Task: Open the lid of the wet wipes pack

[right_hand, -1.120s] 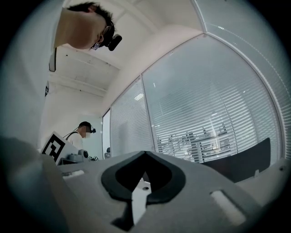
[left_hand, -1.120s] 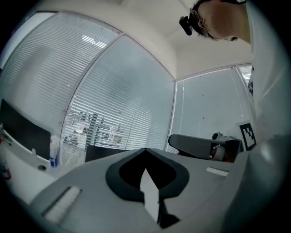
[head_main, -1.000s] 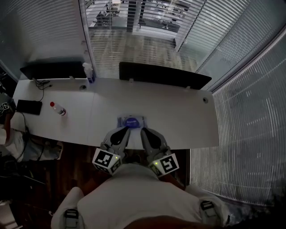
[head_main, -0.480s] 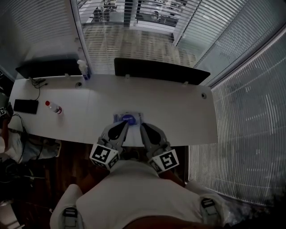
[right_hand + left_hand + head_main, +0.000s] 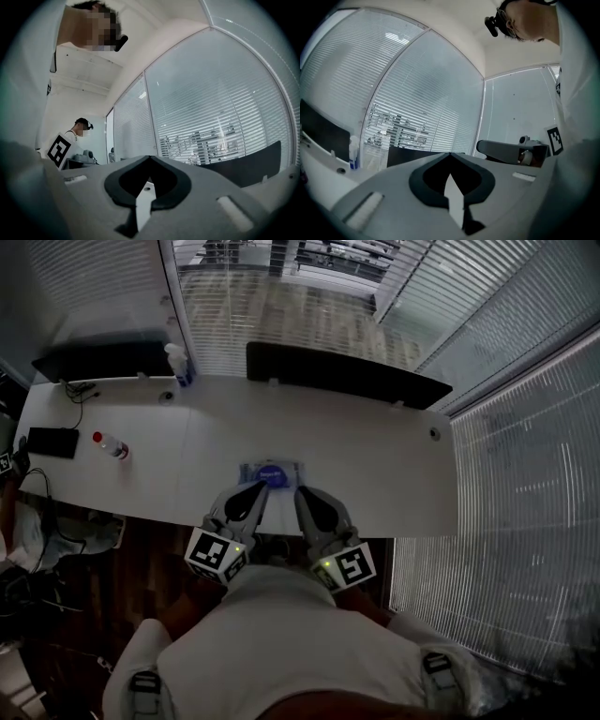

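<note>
Both grippers are pressed together and hold nothing. The left gripper [image 5: 263, 488] and the right gripper [image 5: 300, 492] lie side by side over the near edge of the white table [image 5: 394, 474] and point away from the person. Straight ahead of their tips, just beyond them, is the wet wipes pack [image 5: 272, 471]. Its long side runs left to right, and its blue lid [image 5: 275, 476] faces up. The left tip looks slightly nearer the lid, but I cannot tell whether it touches. The pack sits close to the near edge, so there is little room to pull it back. The tabletop to the far side and to the right is bare, and a small bottle [image 5: 111, 445] stands well off to the left.
</note>
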Demonstrator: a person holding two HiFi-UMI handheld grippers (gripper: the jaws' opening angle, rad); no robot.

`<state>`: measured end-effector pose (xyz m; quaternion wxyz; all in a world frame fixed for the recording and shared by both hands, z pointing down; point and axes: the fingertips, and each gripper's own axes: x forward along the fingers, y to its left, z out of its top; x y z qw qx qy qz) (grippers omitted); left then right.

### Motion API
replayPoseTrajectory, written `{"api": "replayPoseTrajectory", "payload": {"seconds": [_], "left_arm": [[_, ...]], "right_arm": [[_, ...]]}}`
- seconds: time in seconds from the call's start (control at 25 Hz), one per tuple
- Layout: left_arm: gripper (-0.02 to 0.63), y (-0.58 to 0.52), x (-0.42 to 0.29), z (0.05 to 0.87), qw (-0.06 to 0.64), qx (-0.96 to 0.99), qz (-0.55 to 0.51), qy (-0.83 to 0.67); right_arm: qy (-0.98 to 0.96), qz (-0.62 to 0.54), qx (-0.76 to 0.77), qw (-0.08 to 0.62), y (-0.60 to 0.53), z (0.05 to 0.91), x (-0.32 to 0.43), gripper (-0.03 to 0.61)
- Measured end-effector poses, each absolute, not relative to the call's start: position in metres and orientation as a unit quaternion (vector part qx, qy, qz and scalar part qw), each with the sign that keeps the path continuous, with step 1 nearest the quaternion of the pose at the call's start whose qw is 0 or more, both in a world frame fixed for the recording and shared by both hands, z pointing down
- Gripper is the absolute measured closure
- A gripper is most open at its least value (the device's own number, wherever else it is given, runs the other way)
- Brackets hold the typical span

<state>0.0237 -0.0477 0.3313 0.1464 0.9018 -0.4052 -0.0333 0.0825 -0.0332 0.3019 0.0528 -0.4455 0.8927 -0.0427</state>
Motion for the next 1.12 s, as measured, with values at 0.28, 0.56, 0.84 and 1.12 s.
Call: {"api": "replayPoseTrajectory", "payload": {"seconds": [0.28, 0.56, 0.84, 1.12], "left_arm": [[0.611, -0.055, 0.019, 0.354, 0.161, 0.897, -0.011, -0.412], [0.611, -0.064, 0.010, 0.390, 0.182, 0.889, 0.013, -0.419], [0.611, -0.071, -0.004, 0.439, 0.210, 0.877, 0.051, -0.430], [0.611, -0.086, -0.009, 0.481, 0.236, 0.863, 0.076, -0.440]], "right_arm": [[0.889, -0.070, -0.451, 0.024, -0.039, 0.323, 0.081, 0.578], [0.890, -0.086, -0.449, 0.000, -0.053, 0.357, 0.079, 0.578], [0.895, -0.081, -0.436, -0.042, -0.070, 0.394, 0.063, 0.578], [0.904, -0.057, -0.415, -0.085, -0.091, 0.431, 0.040, 0.578]]}}
